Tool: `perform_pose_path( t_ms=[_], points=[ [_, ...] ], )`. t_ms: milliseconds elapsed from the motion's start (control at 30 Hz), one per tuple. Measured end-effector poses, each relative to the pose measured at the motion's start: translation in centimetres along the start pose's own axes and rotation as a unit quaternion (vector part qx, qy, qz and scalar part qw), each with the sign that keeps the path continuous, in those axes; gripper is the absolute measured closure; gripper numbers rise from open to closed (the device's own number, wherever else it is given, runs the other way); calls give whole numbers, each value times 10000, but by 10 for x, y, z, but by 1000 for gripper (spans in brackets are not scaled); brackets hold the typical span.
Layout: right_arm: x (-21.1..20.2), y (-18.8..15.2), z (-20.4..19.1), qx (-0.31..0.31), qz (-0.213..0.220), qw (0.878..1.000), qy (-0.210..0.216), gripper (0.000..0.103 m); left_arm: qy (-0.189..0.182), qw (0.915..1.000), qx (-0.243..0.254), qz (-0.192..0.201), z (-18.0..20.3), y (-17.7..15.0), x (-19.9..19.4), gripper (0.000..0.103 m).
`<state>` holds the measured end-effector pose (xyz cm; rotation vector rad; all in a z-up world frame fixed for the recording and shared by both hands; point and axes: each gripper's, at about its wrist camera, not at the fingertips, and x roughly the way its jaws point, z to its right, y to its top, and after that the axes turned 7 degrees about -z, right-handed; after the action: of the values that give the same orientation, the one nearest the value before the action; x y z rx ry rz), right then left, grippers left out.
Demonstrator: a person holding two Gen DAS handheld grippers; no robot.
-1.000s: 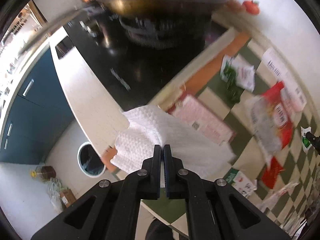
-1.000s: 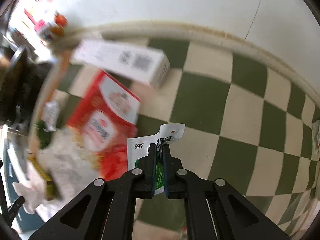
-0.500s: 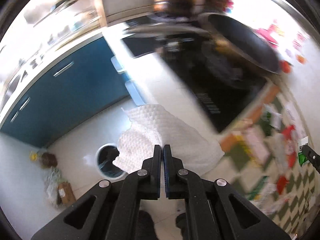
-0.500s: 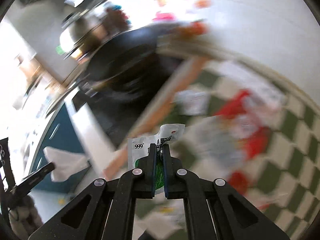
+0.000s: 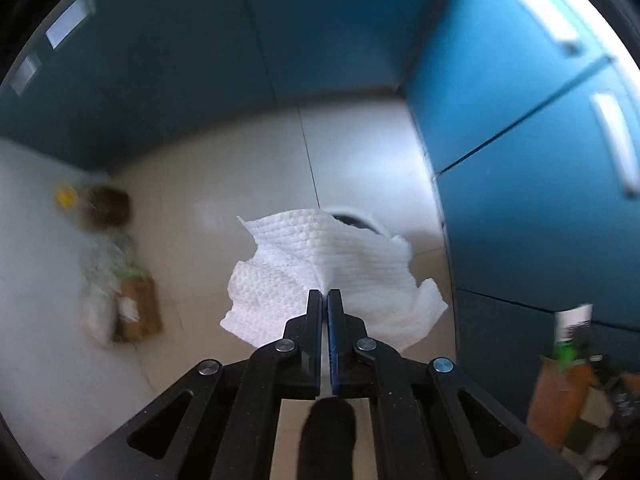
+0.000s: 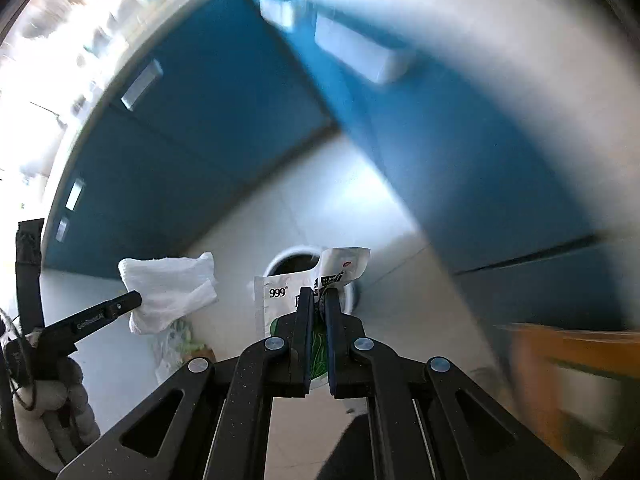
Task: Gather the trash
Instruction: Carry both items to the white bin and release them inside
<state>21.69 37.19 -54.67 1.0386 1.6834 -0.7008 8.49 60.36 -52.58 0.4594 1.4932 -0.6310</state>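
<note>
My left gripper (image 5: 325,295) is shut on a crumpled white paper towel (image 5: 320,264) and holds it in the air above the floor. The towel hides most of a round white trash bin (image 5: 360,221) on the floor behind it. My right gripper (image 6: 316,293) is shut on a white and green "999" sachet (image 6: 280,296), held over the same bin (image 6: 292,261). In the right wrist view the left gripper (image 6: 132,300) and its towel (image 6: 168,284) show at the left, beside the bin.
Blue cabinet fronts (image 5: 520,208) stand at the right and along the back (image 6: 192,128). A brown box and bags (image 5: 132,308) lie on the pale floor at the left. The orange edge of the counter (image 6: 568,344) shows at the lower right.
Both grippers have swung away from the checkered counter and down toward the floor, each still holding its piece of trash. The bin now lies just beyond both.
</note>
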Motion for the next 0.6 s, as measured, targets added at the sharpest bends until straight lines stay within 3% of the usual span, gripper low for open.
perform_pose_path(
  t_ms=[167, 300, 433, 500, 567, 600],
  points=[
    [183, 0, 10, -136, -640, 9978, -36, 98, -715, 9923, -522, -863, -47, 26, 169, 103],
    [266, -2, 20, -394, -983, 9942, -195, 98, -1178, 9802, -698, -1427, -54, 28, 284, 102],
    [311, -6, 27, -814, -1104, 9898, -373, 98, -1362, 9743, -660, -1671, -40, 22, 338, 101],
    [323, -1, 30, -909, -1146, 9885, -391, 97, -1447, 9728, -735, -1651, -34, 20, 347, 100],
    [329, -3, 31, -1018, -1245, 9860, -437, 95, -1397, 9724, -759, -1710, -39, 17, 352, 95],
    [332, -3, 30, -1063, -1262, 9850, -510, 88, -1375, 9737, -754, -1653, -41, 15, 351, 84]
  ],
)
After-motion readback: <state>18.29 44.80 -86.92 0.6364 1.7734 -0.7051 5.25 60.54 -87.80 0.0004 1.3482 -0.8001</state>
